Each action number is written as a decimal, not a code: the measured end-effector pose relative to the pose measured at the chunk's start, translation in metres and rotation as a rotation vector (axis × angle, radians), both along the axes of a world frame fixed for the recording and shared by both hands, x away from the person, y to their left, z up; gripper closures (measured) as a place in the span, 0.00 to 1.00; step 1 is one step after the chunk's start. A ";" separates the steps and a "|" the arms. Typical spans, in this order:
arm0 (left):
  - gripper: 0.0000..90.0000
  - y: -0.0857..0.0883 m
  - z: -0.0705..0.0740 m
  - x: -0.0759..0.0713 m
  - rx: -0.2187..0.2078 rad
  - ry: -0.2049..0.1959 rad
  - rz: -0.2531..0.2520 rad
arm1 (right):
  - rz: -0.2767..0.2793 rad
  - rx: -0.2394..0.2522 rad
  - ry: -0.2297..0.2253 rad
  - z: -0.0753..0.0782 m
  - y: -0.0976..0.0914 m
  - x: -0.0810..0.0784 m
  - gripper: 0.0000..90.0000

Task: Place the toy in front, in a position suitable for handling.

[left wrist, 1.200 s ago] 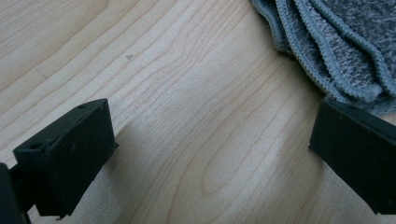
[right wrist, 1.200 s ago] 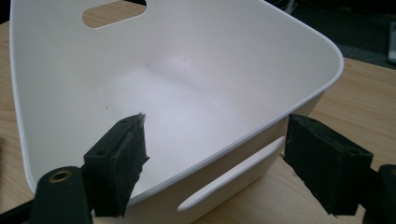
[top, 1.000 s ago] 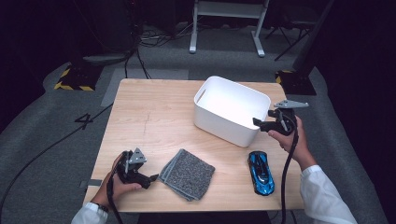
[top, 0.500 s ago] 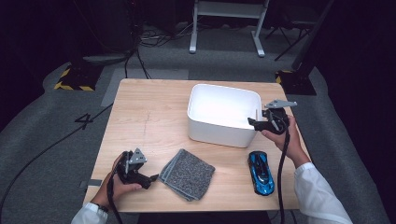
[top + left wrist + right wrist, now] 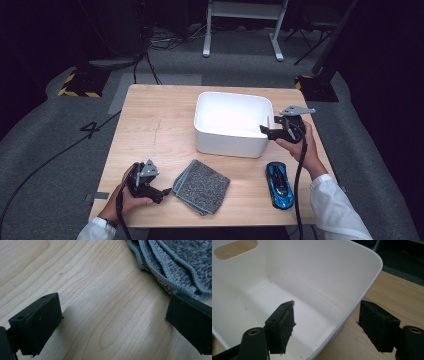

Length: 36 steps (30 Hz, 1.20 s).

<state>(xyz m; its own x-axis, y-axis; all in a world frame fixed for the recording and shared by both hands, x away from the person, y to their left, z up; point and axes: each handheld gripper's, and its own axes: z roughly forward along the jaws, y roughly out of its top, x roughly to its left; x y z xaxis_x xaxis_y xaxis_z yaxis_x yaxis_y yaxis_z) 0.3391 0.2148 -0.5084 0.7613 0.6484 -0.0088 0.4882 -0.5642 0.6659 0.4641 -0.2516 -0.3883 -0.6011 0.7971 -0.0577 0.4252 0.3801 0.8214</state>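
A white plastic bin [image 5: 227,144] stands empty at the table's middle right. My right gripper [image 5: 265,131] is at its right wall, open, one jaw inside the bin and the other outside. In the right gripper view the bin's rim [image 5: 352,310] runs between the parted jaws of the right gripper [image 5: 327,325]. A blue toy car [image 5: 278,184] lies near the front edge, below that hand. A folded grey cloth [image 5: 201,186] lies at the front centre. My left gripper [image 5: 162,192] rests open just left of the cloth, its jaws over bare wood beside the cloth's hem [image 5: 180,262].
The wooden table [image 5: 160,125] has bare room across its left half and behind the bin. Dark floor, cables and a yellow-black striped base [image 5: 80,87] surround it, and a white metal stand [image 5: 242,27] is behind.
The bin has slid leftward and turned square to the table, with my right gripper following at its right wall. The left gripper, cloth and car have stayed put.
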 end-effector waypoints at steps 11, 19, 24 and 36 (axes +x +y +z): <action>0.01 0.000 0.000 -0.001 -0.001 -0.001 0.001 | 0.002 0.055 -0.026 0.018 -0.022 -0.017 0.31; 0.01 -0.002 0.000 -0.003 0.001 0.002 -0.007 | 0.012 0.050 -0.017 0.016 -0.023 -0.024 0.30; 0.01 -0.006 0.000 -0.008 0.003 -0.002 -0.042 | 0.033 0.067 -0.063 0.020 -0.033 -0.047 0.28; 0.01 -0.023 0.000 -0.023 0.003 0.000 -0.121 | 0.082 0.004 0.015 -0.033 -0.059 -0.118 0.24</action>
<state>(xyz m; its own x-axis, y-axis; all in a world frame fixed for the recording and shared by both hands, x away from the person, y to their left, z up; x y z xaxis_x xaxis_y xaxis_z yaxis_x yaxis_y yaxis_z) 0.3162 0.1916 -0.5085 0.8342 0.5515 -0.0071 0.4160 -0.6208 0.6645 0.3458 -0.3102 -0.4216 -0.6654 0.7451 -0.0452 0.4049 0.4112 0.8167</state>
